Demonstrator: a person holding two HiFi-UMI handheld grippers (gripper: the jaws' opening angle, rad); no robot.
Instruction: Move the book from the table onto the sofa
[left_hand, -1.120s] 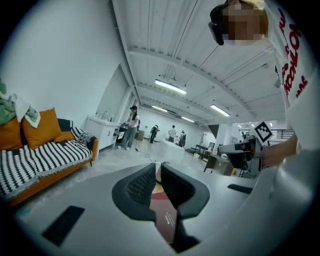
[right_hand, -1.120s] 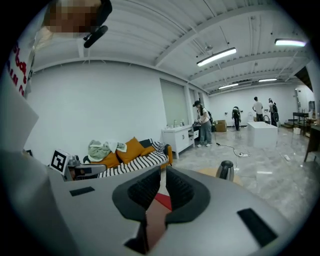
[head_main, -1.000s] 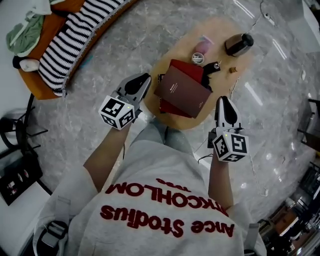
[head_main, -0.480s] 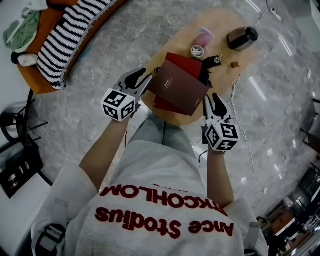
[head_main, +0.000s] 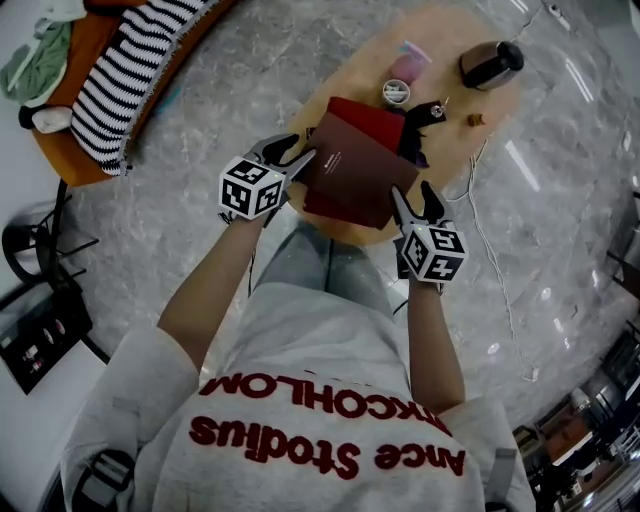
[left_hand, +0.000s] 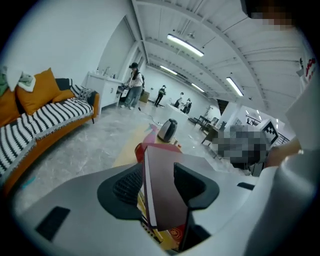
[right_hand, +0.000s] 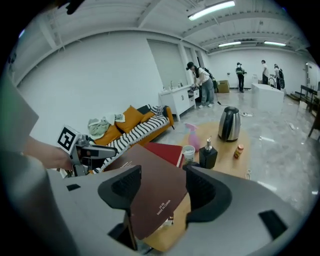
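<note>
A dark maroon book (head_main: 355, 172) lies askew on top of a red book (head_main: 365, 112) at the near end of the oval wooden table (head_main: 445, 55). My left gripper (head_main: 298, 158) is at the maroon book's left edge. Its jaws have just been opening, and the book's edge (left_hand: 165, 192) stands between them without the pads pressing on it. My right gripper (head_main: 412, 203) is at the book's near right corner. Its jaws have also just been opening wide, and they straddle that corner (right_hand: 155, 197) with gaps on both sides. The sofa (head_main: 110, 90) with a striped throw is at the upper left.
On the table beyond the books stand a black pump bottle (head_main: 420, 115), a white cup (head_main: 396, 93), a pink bottle (head_main: 405, 65), a small jar (head_main: 476, 119) and a steel kettle (head_main: 488, 63). A cable trails over the marble floor on the right. Several people stand far off.
Both grippers came down from above the table to the maroon book's two sides, and their jaws went from shut to open around its edges. The book has stayed where it was.
</note>
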